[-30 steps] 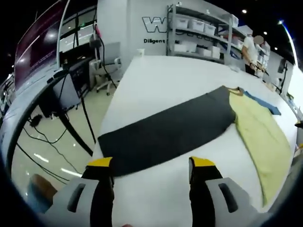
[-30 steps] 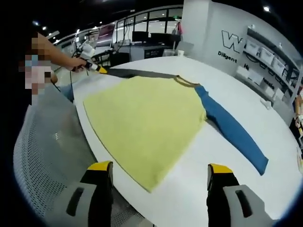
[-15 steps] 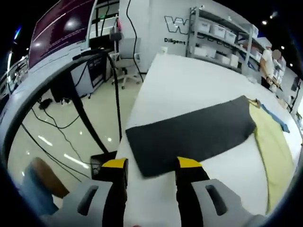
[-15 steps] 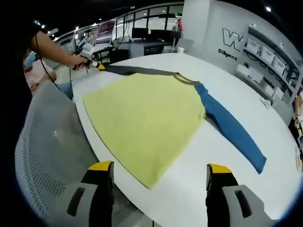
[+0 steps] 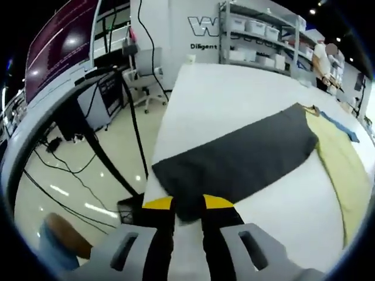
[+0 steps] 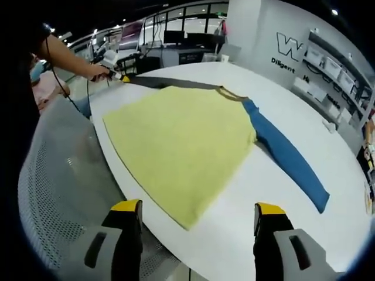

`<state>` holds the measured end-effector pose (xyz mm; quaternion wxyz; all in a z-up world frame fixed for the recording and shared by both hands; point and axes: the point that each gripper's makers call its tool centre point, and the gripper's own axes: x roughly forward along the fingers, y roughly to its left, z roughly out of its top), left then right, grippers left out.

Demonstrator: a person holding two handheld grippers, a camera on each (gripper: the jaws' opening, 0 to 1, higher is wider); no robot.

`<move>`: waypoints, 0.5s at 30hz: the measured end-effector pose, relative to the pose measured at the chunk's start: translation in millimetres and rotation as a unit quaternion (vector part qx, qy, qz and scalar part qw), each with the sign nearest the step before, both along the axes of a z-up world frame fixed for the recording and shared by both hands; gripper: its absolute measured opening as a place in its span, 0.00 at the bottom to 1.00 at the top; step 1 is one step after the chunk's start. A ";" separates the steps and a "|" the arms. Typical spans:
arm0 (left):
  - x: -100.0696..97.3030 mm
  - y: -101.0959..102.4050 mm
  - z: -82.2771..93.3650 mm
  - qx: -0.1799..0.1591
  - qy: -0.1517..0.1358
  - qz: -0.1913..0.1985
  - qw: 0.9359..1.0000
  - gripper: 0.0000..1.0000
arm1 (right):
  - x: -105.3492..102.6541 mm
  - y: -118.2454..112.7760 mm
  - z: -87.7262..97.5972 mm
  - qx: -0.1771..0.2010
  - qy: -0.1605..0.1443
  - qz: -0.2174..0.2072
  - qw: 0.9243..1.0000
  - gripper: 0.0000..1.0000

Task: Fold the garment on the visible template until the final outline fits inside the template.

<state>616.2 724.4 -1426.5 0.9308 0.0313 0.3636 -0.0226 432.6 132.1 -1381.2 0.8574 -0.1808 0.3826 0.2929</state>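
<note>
The garment [image 6: 187, 152] is laid flat on the white table [image 6: 328, 146], its yellow body at the near edge. The grey sleeve [image 5: 240, 158] is pinched at its cuff by the left gripper [image 5: 187, 206]. The right gripper [image 6: 191, 209] is held spread beyond the table's edge.

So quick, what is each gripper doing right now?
Left gripper: shut on the dark grey sleeve.
Right gripper: open, holding nothing.
</note>
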 end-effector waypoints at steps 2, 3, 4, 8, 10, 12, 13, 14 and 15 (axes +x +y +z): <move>2.3 -0.3 -0.4 0.006 0.003 -0.009 1.000 0.03 | -0.6 -1.3 1.3 0.000 -0.001 -0.002 1.000 0.74; 3.0 -0.4 -0.7 0.009 0.006 -0.015 1.000 0.03 | -0.7 -2.2 1.5 0.000 -0.001 -0.004 1.000 0.74; 3.7 0.4 -0.7 0.012 0.009 -0.018 1.000 0.02 | -1.3 -3.1 1.8 0.000 -0.001 -0.006 1.000 0.74; 6.4 3.2 -0.5 0.015 0.032 -0.021 0.999 0.01 | -4.0 -5.1 1.8 0.002 -0.003 -0.012 1.000 0.74; 13.8 3.9 11.4 0.026 0.001 -0.018 0.999 0.01 | -5.1 -5.7 1.4 0.003 -0.002 -0.014 1.000 0.73; 19.0 -1.0 22.0 0.013 -0.014 -0.013 1.000 0.01 | -6.2 -6.2 1.7 0.007 -0.004 -0.018 1.000 0.73; 21.7 -3.9 26.7 0.014 -0.020 -0.019 1.000 0.01 | -6.6 -6.5 1.5 0.009 -0.004 -0.020 1.000 0.73; 24.1 -5.9 29.9 0.015 -0.024 -0.023 0.999 0.01 | -7.0 -6.8 1.1 0.009 -0.003 -0.021 1.000 0.73; 28.0 -9.2 36.2 0.010 -0.032 -0.026 0.999 0.01 | -7.4 -7.3 0.7 0.009 -0.003 -0.022 1.000 0.73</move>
